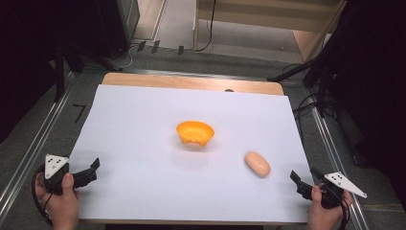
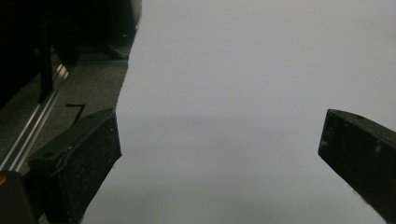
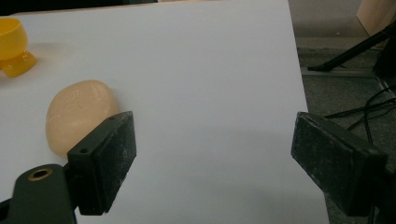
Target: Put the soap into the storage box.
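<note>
A white sheet (image 1: 143,143) was laid over the tabletop (image 1: 191,81), whose wooden far edge was left uncovered. An orange bowl (image 1: 195,132) was seen upright near the middle of the sheet. A pale tan bread roll (image 1: 257,164) was lying on the sheet to the right of the bowl and nearer, well apart from it.

The left gripper (image 1: 91,170) was held at the near left corner of the sheet, its jaws spread apart with nothing between them; in the left gripper view only bare sheet (image 2: 243,93) was seen between the two jaws.

The right gripper (image 1: 298,182) was held at the near right edge of the sheet, near the roll but not touching it. In the right gripper view its jaws were released and wide apart, with bare sheet between them; the roll (image 3: 77,116) was seen just beyond and outside the left-hand jaw, and the bowl (image 3: 14,44) farther off at the top left corner.
</note>
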Demonstrator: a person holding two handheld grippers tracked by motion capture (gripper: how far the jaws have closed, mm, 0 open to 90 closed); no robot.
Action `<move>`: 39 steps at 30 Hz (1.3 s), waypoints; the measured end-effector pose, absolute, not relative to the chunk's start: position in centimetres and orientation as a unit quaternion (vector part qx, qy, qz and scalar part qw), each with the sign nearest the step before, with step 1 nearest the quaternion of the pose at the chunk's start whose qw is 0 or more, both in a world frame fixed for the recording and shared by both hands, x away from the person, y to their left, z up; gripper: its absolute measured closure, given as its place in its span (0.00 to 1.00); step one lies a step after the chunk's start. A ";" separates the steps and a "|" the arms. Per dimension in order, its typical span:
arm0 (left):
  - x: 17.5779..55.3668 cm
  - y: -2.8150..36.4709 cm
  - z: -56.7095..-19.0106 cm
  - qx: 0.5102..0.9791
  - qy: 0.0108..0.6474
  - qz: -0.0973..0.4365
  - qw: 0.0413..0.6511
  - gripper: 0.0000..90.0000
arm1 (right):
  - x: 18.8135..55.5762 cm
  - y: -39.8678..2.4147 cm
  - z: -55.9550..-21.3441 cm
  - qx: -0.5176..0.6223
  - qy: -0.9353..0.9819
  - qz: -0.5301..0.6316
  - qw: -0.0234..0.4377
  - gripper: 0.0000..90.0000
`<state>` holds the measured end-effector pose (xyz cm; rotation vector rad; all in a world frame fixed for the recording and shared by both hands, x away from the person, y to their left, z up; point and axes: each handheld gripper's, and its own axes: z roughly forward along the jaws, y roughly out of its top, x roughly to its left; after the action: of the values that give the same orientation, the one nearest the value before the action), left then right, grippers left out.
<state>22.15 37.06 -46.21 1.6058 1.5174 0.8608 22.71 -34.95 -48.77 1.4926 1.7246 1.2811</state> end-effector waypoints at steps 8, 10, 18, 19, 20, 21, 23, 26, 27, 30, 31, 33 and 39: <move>22.1 37.1 -46.2 0.625 0.595 0.340 0.375 0.12 | 23.0 -34.5 -48.4 0.547 0.667 0.446 0.240 0.18; 22.1 37.1 -46.2 0.624 0.596 0.340 0.374 0.11 | 23.2 -34.2 -48.1 0.540 0.685 0.429 0.236 0.18; 22.0 37.1 -46.2 0.620 0.597 0.342 0.377 0.07 | 24.2 -32.6 -46.9 0.506 0.746 0.376 0.216 0.14; 22.0 37.1 -46.2 0.621 0.596 0.342 0.377 0.06 | 24.3 -32.5 -46.8 0.503 0.751 0.372 0.213 0.14; 22.1 37.1 -46.2 0.621 0.596 0.342 0.377 0.04 | 24.5 -32.3 -46.7 0.497 0.758 0.367 0.208 0.14; 22.1 37.1 -46.2 0.621 0.597 0.342 0.377 0.03 | 24.6 -32.2 -46.7 0.494 0.763 0.362 0.206 0.13; 22.1 37.1 -46.2 0.622 0.597 0.341 0.376 0.03 | 24.9 -32.0 -46.5 0.491 0.773 0.349 0.197 0.11; 22.1 37.1 -46.2 0.622 0.597 0.340 0.375 0.01 | 25.3 -31.7 -46.5 0.485 0.784 0.338 0.190 0.09; 22.0 37.2 -46.2 0.620 0.597 0.341 0.377 0.01 | 25.4 -31.5 -46.5 0.487 0.785 0.336 0.186 0.09; 22.0 37.2 -46.2 0.619 0.598 0.341 0.378 0.00 | 25.7 -31.1 -46.3 0.480 0.794 0.327 0.180 0.08; 22.0 37.2 -46.2 0.619 0.598 0.342 0.378 0.00 | 25.8 -31.0 -46.3 0.480 0.796 0.322 0.180 0.08; 22.0 37.2 -46.2 0.617 0.599 0.343 0.378 0.00 | 26.0 -30.7 -46.2 0.478 0.801 0.314 0.177 0.08; 22.0 37.2 -46.2 0.614 0.601 0.343 0.380 0.00 | 26.6 -30.2 -45.7 0.474 0.812 0.296 0.168 0.08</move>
<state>22.00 37.22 -46.17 1.5678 1.5334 0.8762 26.63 -30.23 -45.71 1.3472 2.3110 0.8405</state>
